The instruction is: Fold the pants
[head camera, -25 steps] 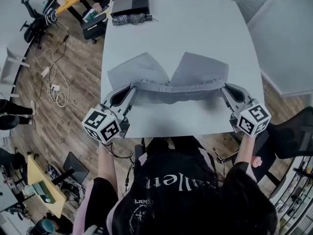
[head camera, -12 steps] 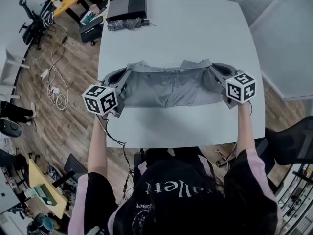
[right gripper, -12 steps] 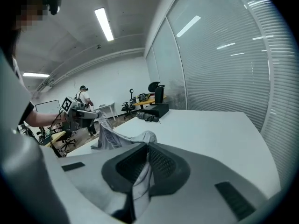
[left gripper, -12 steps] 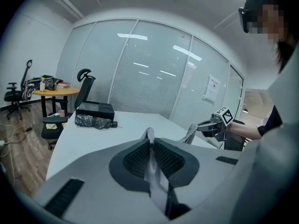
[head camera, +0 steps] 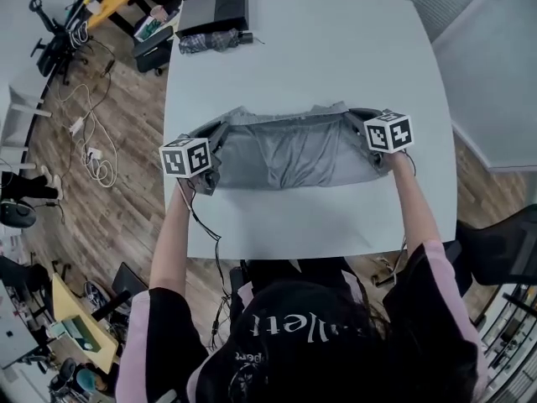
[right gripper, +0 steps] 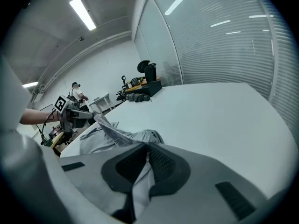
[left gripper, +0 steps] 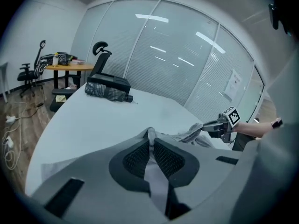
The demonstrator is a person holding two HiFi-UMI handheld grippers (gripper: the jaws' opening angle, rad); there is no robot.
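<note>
Grey pants (head camera: pixel 289 154) lie doubled over on the white table (head camera: pixel 319 49), stretched flat between the two grippers. My left gripper (head camera: pixel 220 133) is shut on the waistband's left corner, and grey cloth (left gripper: pixel 149 136) is pinched between its jaws. At the opposite corner my right gripper (head camera: pixel 352 117) is shut on the cloth (right gripper: pixel 145 149). Both grippers sit low at the fold's far edge. The right gripper (left gripper: pixel 224 124) shows across the pants in the left gripper view, and the left gripper (right gripper: pixel 70 113) shows in the right gripper view.
A black case (head camera: pixel 216 8) and a folded dark umbrella (head camera: pixel 214 40) lie at the table's far left corner. Cables (head camera: pixel 92 149) trail on the wooden floor to the left. A black chair (head camera: pixel 503 242) stands at the right. A glass wall (left gripper: pixel 177 55) rises beyond the table.
Both grippers have carried the waistband away from the person and down, over the legs. The pants now lie doubled on the table instead of spread out.
</note>
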